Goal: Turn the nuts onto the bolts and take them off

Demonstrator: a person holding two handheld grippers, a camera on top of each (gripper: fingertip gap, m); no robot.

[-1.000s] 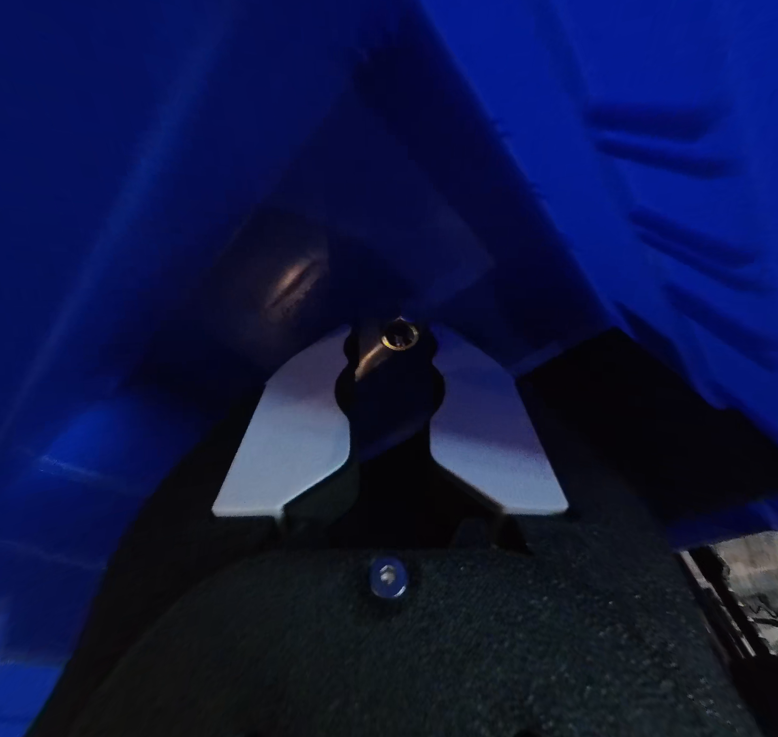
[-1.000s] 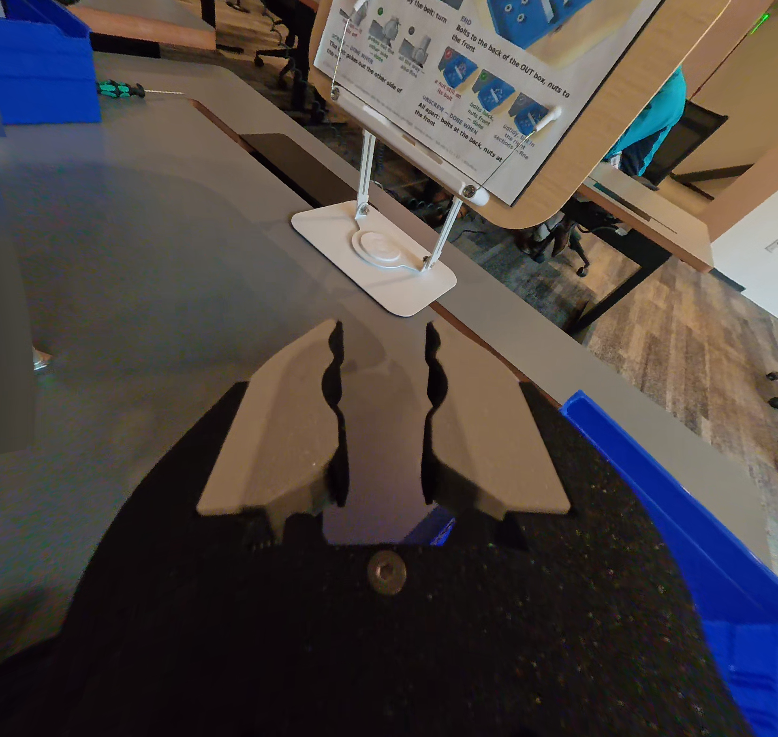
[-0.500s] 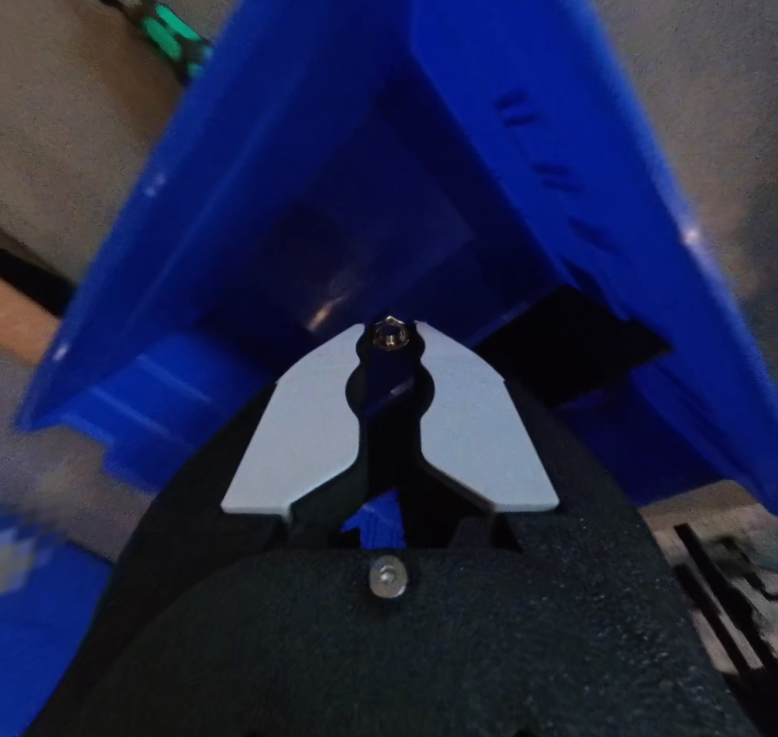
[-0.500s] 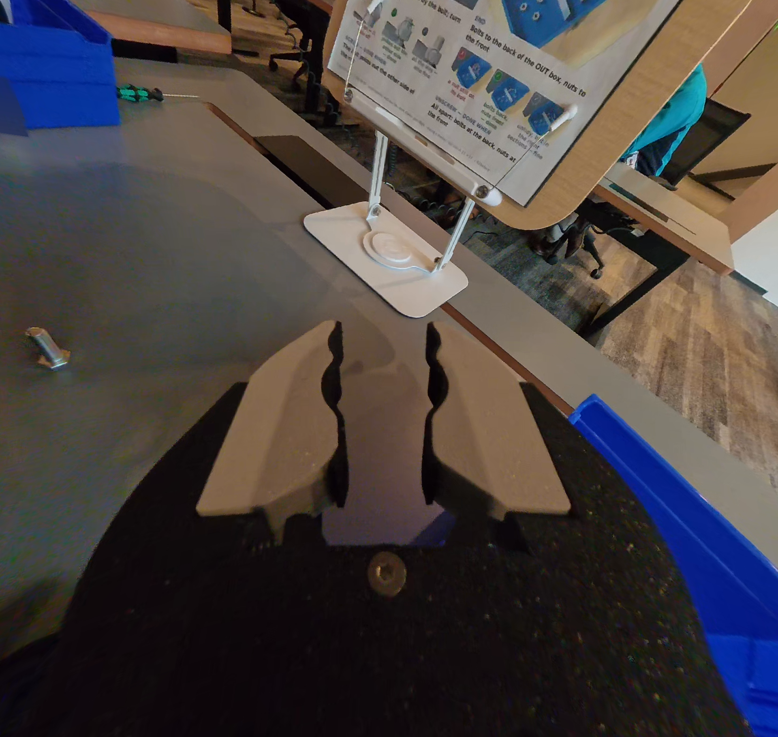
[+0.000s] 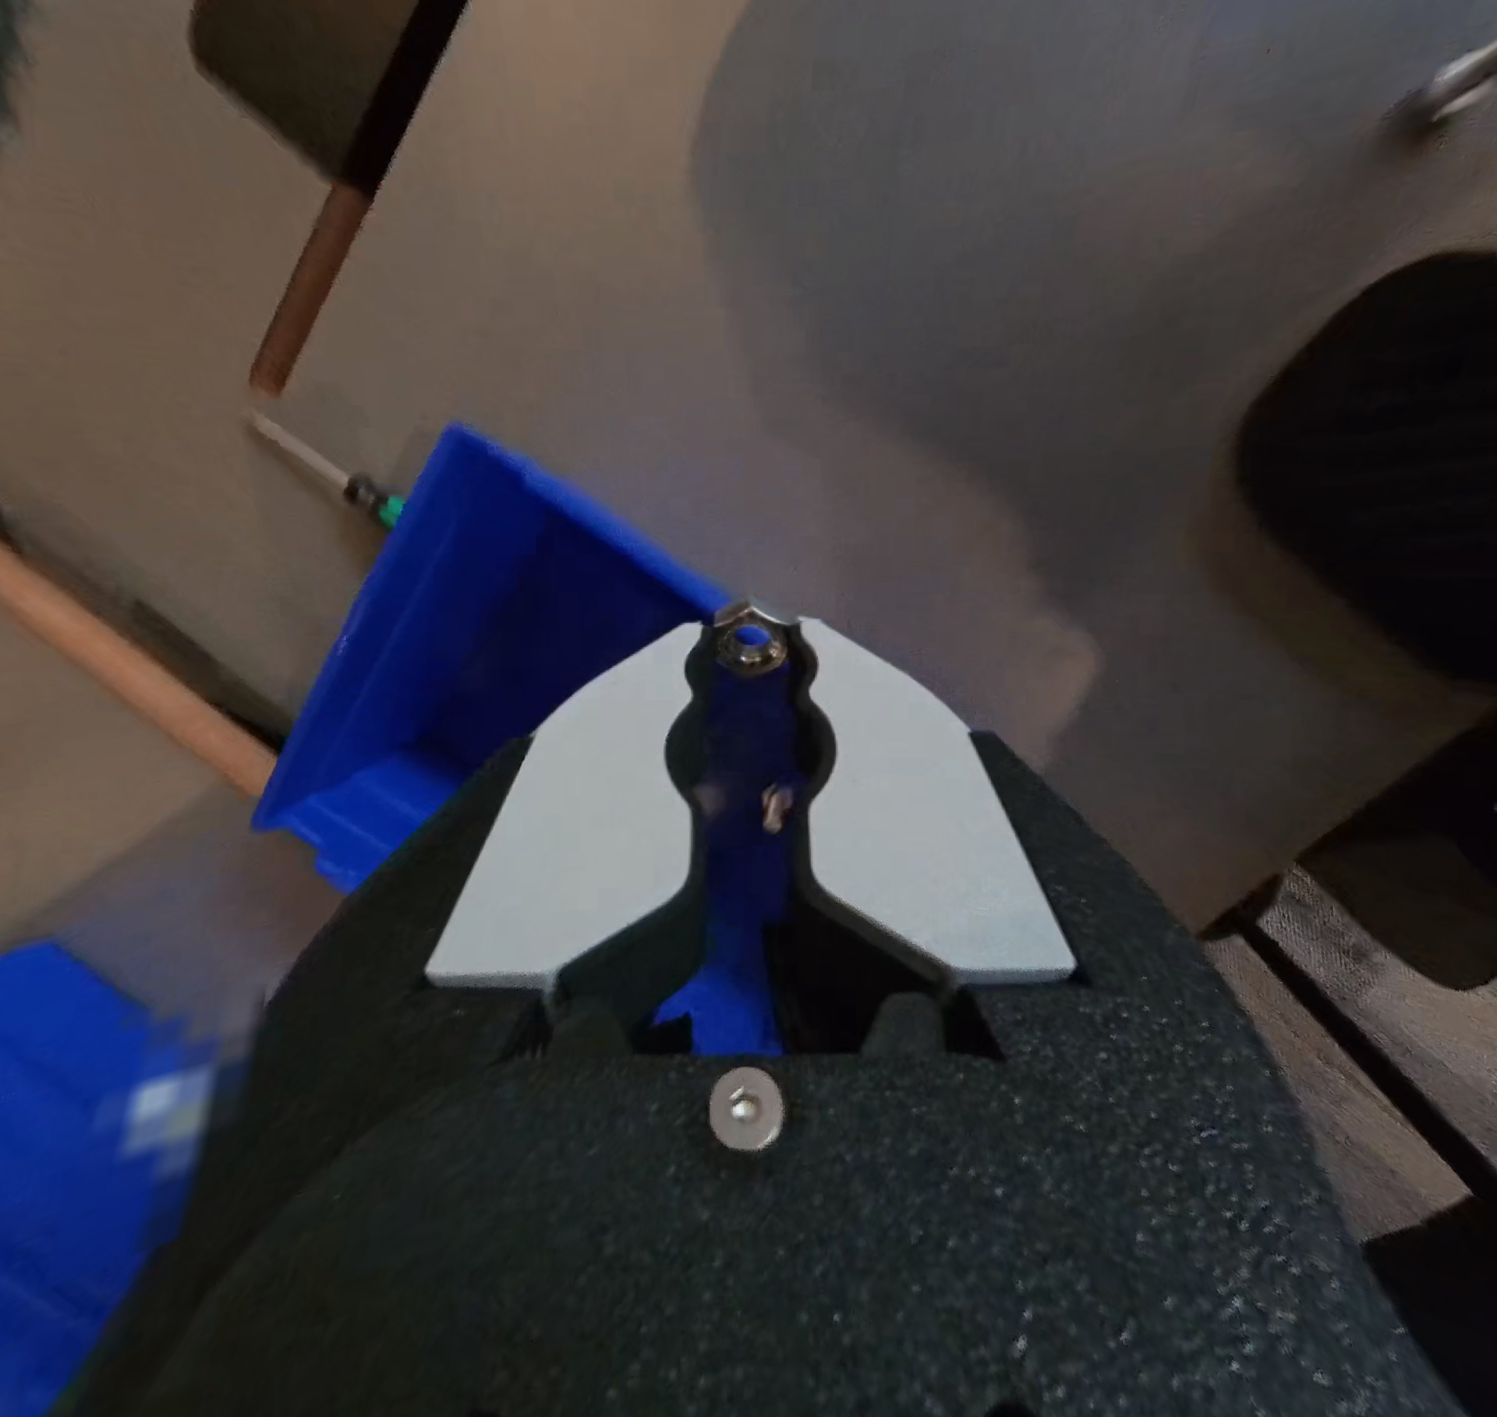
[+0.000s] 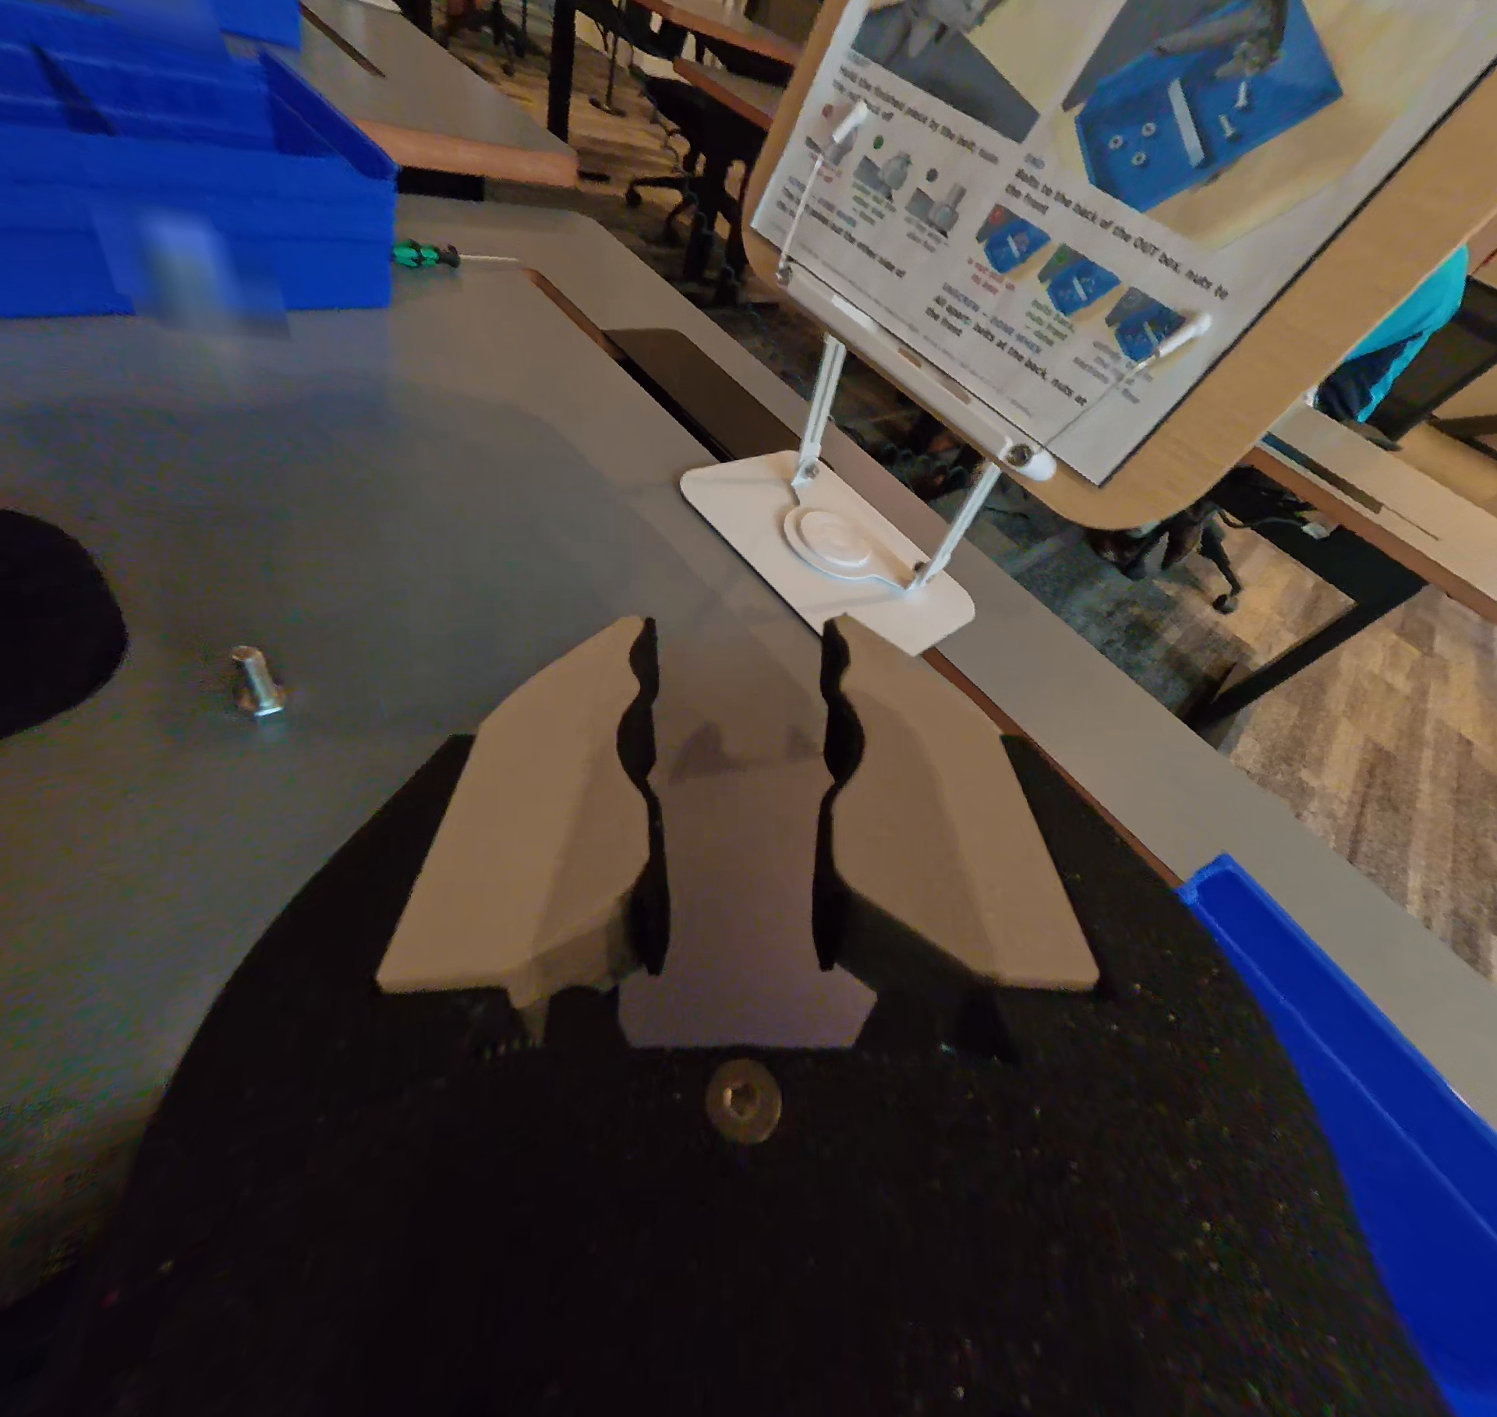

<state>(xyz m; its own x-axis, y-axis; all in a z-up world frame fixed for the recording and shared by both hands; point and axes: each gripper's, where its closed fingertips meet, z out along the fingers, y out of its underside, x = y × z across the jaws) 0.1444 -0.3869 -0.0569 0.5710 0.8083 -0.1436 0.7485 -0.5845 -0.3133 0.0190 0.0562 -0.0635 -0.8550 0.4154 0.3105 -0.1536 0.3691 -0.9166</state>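
Observation:
My left gripper [image 5: 750, 641] is shut on a small silver hex nut [image 5: 750, 643], pinched at the very fingertips above a blue bin [image 5: 486, 649] on the grey table. A bolt [image 5: 1458, 86] lies blurred at the top right of the left wrist view. My right gripper [image 6: 735, 633] is open and empty, held low over the grey table [image 6: 405, 487]. The same silver bolt [image 6: 258, 682] lies on the table to its left. A dark rounded shape [image 6: 49, 625] at the left edge is likely the other gripper.
Stacked blue bins [image 6: 162, 163] stand at the far left, with a green-handled screwdriver [image 6: 425, 253] beside them. A white stand [image 6: 826, 552] holds an instruction board [image 6: 1093, 204] at the table's far edge. A blue bin rim [image 6: 1337, 1054] is at the right. The left gripper's tips are roughly 45 centimetres from the right gripper's. The right tips stand about 25 centimetres off the bolt [image 5: 1458, 86].
My left gripper has lifted out of the blue bin with the nut and now hangs above it over the table. The right gripper's view has shifted, bringing the bolt into sight.

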